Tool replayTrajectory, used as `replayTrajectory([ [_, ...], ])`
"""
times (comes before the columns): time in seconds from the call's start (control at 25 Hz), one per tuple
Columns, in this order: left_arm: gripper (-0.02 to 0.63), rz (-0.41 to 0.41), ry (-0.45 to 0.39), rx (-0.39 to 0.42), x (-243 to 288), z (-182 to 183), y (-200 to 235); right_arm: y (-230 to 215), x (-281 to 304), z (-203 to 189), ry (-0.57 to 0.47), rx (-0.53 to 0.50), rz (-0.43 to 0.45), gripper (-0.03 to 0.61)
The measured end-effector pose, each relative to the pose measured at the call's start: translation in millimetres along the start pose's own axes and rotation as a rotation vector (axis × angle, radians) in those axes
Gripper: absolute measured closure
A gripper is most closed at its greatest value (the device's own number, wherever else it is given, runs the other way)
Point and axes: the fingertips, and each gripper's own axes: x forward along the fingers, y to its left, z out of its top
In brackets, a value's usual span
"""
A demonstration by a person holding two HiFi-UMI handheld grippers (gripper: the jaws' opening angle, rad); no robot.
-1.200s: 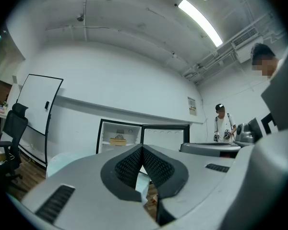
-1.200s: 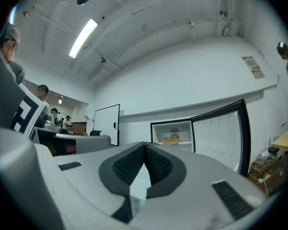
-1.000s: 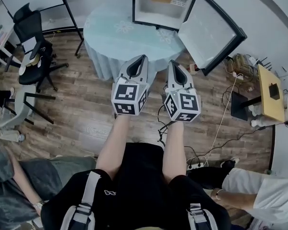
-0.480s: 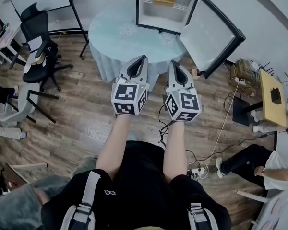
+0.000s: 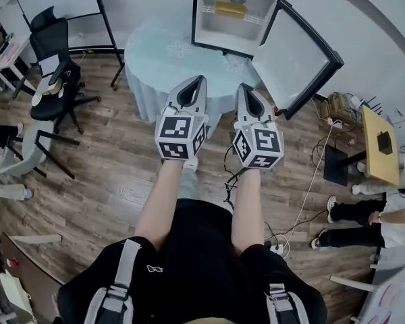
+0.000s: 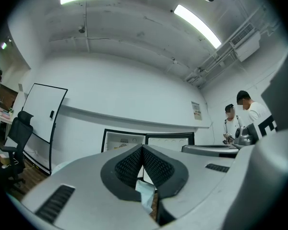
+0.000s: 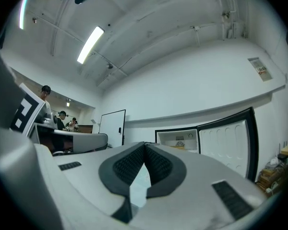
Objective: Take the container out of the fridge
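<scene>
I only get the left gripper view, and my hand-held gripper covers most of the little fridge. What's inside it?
Observer: The head view shows a flat yellow container lying on the upper shelf of the small black-framed white fridge.
Operator: What's the fridge standing on?
Observer: A round table with a pale green cloth. The fridge sits at its far side, with its door swung open to the right.
Operator: Is my other hand-held gripper holding anything?
Observer: No. The right gripper view shows the right hand-held gripper shut, with nothing between its jaws.
</scene>
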Motion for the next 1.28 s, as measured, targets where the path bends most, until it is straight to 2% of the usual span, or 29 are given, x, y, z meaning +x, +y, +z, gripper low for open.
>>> replayTrajectory([
  [0.36,0.614,-0.021,-0.024,0.008,52,5,21,-28,47,5,-0.030,-0.016,-0.027,0.572],
  [0.76,0.614,-0.050,0.020,-0.012,133,-21,39,-83,101,-24,0.009,0.017,-0.083,0.572],
  [1.28,0.614,-0.080,0.117,0.010,234,-53,73,-132,188,-65,0.067,0.096,-0.119,0.572],
])
